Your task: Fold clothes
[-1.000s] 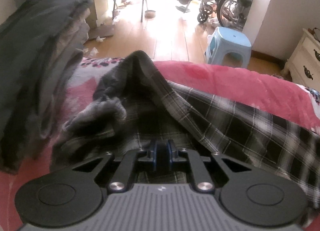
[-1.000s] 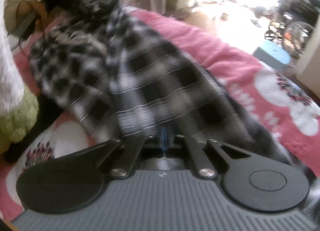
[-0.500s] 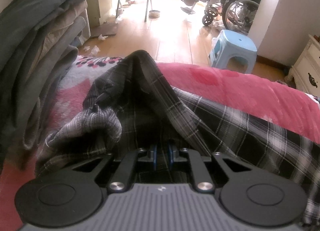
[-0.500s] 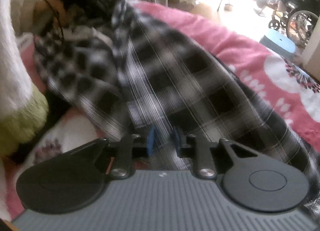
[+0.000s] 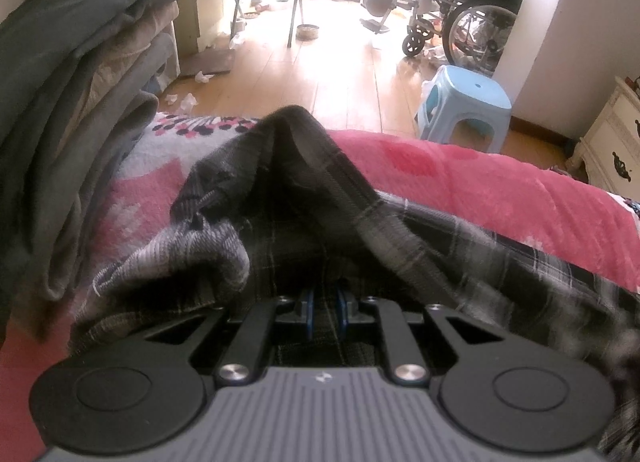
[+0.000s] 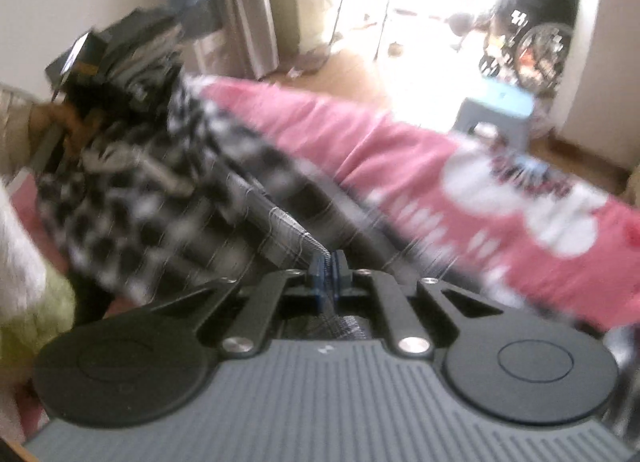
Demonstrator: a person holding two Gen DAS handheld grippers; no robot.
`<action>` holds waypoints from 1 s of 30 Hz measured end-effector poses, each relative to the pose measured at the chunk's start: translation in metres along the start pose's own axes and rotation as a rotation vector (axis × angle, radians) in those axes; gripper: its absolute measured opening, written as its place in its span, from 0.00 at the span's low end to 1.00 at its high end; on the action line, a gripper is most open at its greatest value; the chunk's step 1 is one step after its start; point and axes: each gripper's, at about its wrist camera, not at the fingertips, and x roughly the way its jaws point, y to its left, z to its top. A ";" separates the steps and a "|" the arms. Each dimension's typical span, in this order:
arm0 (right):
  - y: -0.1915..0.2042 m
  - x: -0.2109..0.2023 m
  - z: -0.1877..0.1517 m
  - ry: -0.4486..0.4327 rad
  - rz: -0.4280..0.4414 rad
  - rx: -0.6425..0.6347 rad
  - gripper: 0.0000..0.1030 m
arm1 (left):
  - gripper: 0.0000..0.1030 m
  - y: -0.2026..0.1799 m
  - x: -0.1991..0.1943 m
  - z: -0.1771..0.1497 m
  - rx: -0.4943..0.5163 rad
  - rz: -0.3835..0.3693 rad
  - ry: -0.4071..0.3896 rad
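Note:
A black-and-white plaid shirt [image 5: 420, 246] lies rumpled on the pink bed cover [image 5: 500, 190], with one fold tented up into a peak ahead. My left gripper [image 5: 324, 312] sits low in the cloth, its blue pads [image 5: 307, 314] a narrow gap apart with plaid fabric between and draped over them. In the blurred right wrist view the same shirt [image 6: 160, 198] stretches away to the left. My right gripper [image 6: 330, 268] is shut on a hem edge of it, which runs taut from the pads. A hand [image 6: 72, 122] is at the shirt's far end.
A tall stack of folded grey and beige clothes [image 5: 72, 102] stands close on the left. Past the bed's edge are a wooden floor, a blue stool [image 5: 464, 106], a wheelchair [image 5: 472, 14] and a white cabinet [image 5: 612, 142]. A green-and-white soft item [image 6: 28, 286] lies at the right view's left.
My right gripper opened half a second ago and has shut again on the shirt's edge, swinging right. The left gripper has drifted slightly away from the clothes stack, still in the cloth.

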 end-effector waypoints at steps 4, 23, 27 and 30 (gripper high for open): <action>-0.021 0.013 0.034 -0.010 -0.042 -0.024 0.02 | 0.14 0.002 -0.003 0.002 -0.030 0.030 -0.037; -0.107 0.158 0.133 0.150 -0.153 0.090 0.06 | 0.14 0.033 0.003 0.009 -0.200 0.179 -0.115; -0.123 0.147 0.125 0.102 -0.158 0.174 0.29 | 0.14 0.031 0.011 0.015 -0.207 0.204 -0.122; -0.135 0.125 0.115 0.062 -0.144 0.261 0.44 | 0.16 0.029 0.014 0.015 -0.220 0.215 -0.127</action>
